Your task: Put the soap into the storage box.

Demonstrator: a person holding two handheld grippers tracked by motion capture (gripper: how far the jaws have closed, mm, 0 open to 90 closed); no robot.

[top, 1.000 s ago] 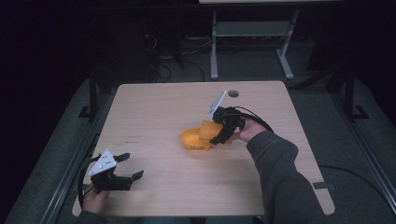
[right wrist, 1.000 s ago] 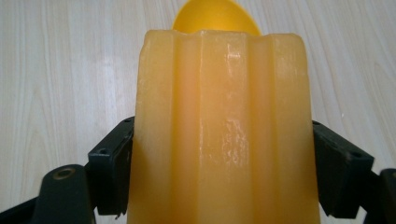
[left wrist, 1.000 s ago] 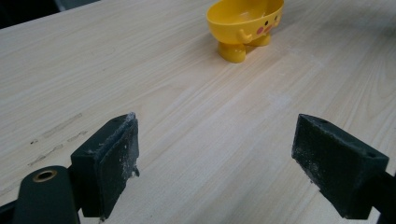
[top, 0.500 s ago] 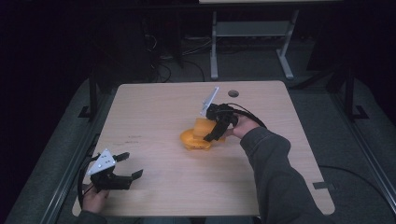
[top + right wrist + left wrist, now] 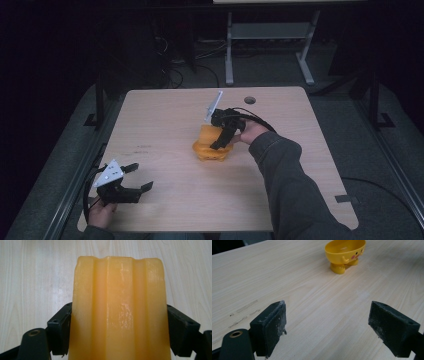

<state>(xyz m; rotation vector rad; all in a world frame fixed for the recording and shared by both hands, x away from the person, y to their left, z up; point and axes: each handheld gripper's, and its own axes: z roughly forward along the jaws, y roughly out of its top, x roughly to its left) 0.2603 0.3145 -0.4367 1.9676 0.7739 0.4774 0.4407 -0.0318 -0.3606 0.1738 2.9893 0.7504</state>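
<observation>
A yellow bowl [image 5: 211, 153] with small feet and a painted face stands near the middle of the wooden table [image 5: 160, 115]; in the left gripper view the bowl [image 5: 344, 251] sits far ahead and looks empty. My right gripper [image 5: 216, 144] is shut on a ridged, translucent orange block [image 5: 117, 302], both jaws pressing its sides. In the high view the block [image 5: 206, 133] hangs just over the bowl, tilted. My left gripper [image 5: 143, 177] rests low at the near left of the table, jaws wide open [image 5: 327, 322] with bare wood between them.
A round cable hole [image 5: 249, 100] lies at the table's far side. Faint scuff marks [image 5: 142, 148] mark the wood left of the bowl. Beyond the far edge stands a grey metal frame [image 5: 265, 35] on a dark floor.
My right gripper has carried the orange block leftward across the table, from beside the bowl to over it. The left gripper has stayed where it was.
</observation>
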